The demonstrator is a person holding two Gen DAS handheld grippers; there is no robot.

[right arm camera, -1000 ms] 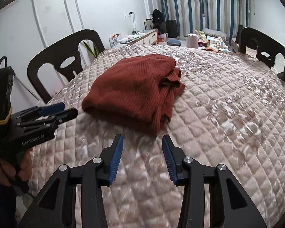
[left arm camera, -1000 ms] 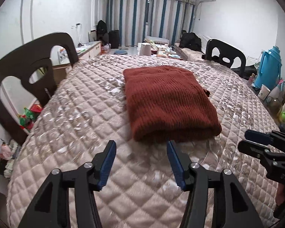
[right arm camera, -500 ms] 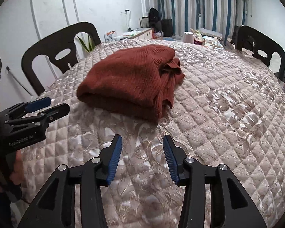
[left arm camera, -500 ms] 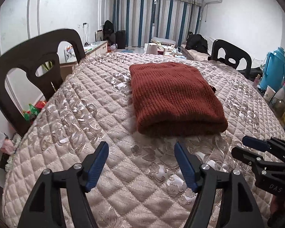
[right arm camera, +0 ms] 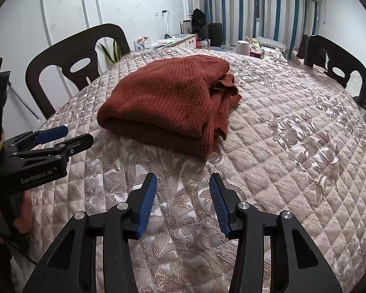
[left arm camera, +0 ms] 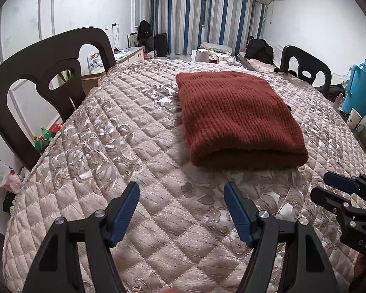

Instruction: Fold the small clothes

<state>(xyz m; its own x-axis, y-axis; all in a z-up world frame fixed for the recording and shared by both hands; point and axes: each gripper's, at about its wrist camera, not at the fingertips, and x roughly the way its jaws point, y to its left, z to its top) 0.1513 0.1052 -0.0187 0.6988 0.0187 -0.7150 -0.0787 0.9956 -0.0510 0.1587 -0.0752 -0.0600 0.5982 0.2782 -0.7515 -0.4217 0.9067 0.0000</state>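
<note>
The left gripper (left arm camera: 181, 195) has its jaws wide apart and holds nothing; it hovers above the quilted table cover (left arm camera: 105, 146), short of the sweater. The right gripper (right arm camera: 183, 190) has its jaws apart at a narrower gap and is likewise empty. The rust-red knitted sweater (left arm camera: 236, 117) lies folded on the cover, ahead of both grippers and touching neither; from the right wrist view, loose layers bunch at its right edge (right arm camera: 222, 90). Nothing lies between the grippers and the sweater. Dark chairs (left arm camera: 44, 78) stand at the table's rim. A blue thermos (left arm camera: 360, 88) stands at the far right, partly cut off. Items beside it are too small to identify.
</note>
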